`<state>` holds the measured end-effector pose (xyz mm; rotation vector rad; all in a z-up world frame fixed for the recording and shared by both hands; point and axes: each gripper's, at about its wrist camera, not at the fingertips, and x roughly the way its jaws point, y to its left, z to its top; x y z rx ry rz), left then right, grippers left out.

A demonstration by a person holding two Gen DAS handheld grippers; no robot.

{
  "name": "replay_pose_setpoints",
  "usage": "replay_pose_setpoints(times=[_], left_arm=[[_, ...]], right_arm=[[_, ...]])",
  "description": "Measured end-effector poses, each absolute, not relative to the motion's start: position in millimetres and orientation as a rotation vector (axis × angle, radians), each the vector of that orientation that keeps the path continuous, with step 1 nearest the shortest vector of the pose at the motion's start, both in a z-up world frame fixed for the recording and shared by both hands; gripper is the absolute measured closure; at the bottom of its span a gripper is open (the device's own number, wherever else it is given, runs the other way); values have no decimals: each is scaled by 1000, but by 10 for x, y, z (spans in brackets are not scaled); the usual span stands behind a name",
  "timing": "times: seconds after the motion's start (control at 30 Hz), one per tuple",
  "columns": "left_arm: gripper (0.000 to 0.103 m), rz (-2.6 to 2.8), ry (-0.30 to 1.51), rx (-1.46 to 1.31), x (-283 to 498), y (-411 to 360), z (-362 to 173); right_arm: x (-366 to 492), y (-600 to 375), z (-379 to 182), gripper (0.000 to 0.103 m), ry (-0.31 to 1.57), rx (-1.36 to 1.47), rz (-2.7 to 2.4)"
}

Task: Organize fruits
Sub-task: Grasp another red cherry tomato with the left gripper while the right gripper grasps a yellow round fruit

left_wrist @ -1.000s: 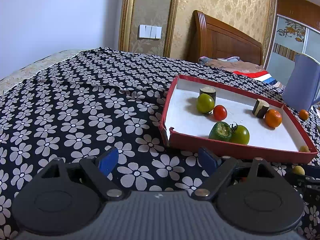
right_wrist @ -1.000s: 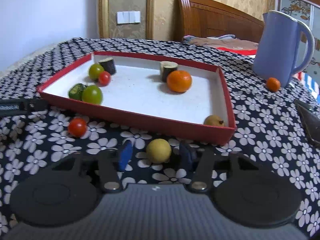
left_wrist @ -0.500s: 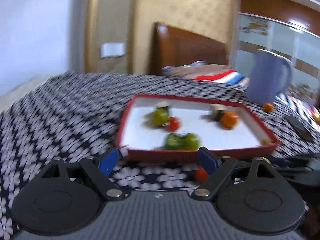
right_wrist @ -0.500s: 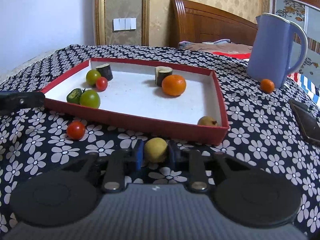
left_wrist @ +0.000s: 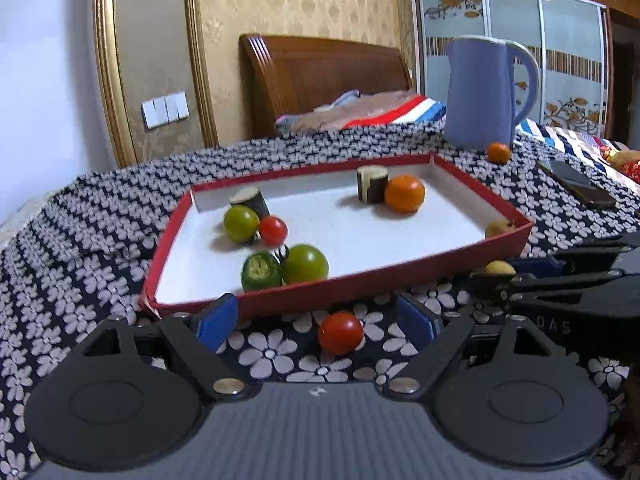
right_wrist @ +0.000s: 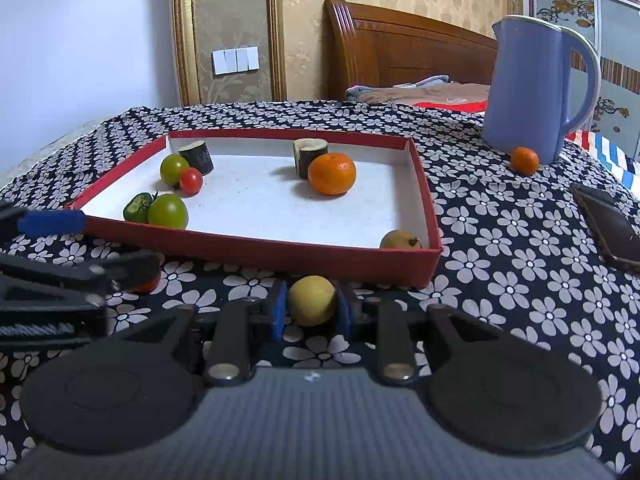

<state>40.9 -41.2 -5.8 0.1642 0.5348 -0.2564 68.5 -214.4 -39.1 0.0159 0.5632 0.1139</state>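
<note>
A red-rimmed tray [left_wrist: 400,276] [right_wrist: 280,254] with a white floor holds green tomatoes [left_wrist: 306,264], a small red tomato [left_wrist: 273,230], an orange [right_wrist: 332,173], two dark cut pieces and a brownish fruit [right_wrist: 400,240] in its near right corner. My left gripper [left_wrist: 316,320] is open around a red cherry tomato [left_wrist: 340,333] that lies on the cloth in front of the tray. My right gripper [right_wrist: 312,306] is shut on a yellow fruit [right_wrist: 312,300] just in front of the tray; it also shows in the left wrist view [left_wrist: 500,268].
A blue jug [right_wrist: 536,84] stands at the back right with a small orange [right_wrist: 525,160] at its foot. A dark phone [right_wrist: 608,220] lies on the flowered cloth at the right. A bed headboard [right_wrist: 400,48] is behind.
My left gripper has swung right and now brackets the red cherry tomato. My right gripper has closed on the yellow fruit.
</note>
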Motion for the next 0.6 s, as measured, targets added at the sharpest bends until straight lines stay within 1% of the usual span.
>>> replay_pose_setpoints(times=[0.03, 0.1, 0.17, 0.23, 0.37, 0.4, 0.47, 0.53, 0.57, 0.6], left_arm=[[28, -262, 546, 158, 422, -410, -77], [36, -265, 581, 144, 470, -417, -119], [40, -255, 601, 143, 508, -436, -157], [48, -250, 619, 152, 550, -466, -194], [54, -251, 644, 148, 603, -503, -221], [58, -256, 650, 145, 611, -509, -223], [60, -253, 660, 133, 622, -512, -223], [69, -262, 660, 131, 607, -513, -215], [71, -263, 659, 129, 593, -511, -214], [76, -267, 659, 128, 579, -509, -211]], right_arm=[[688, -2141, -393, 78, 564, 17, 114], [691, -2139, -395, 78, 564, 17, 114], [692, -2139, -397, 78, 564, 17, 116], [694, -2143, -401, 77, 564, 19, 113], [700, -2132, -407, 78, 566, 16, 115], [701, -2130, -406, 77, 565, 16, 117], [700, -2125, -405, 77, 564, 15, 120], [694, -2124, -401, 78, 561, 16, 125], [694, -2123, -401, 78, 561, 15, 125], [693, -2123, -400, 77, 562, 15, 126]])
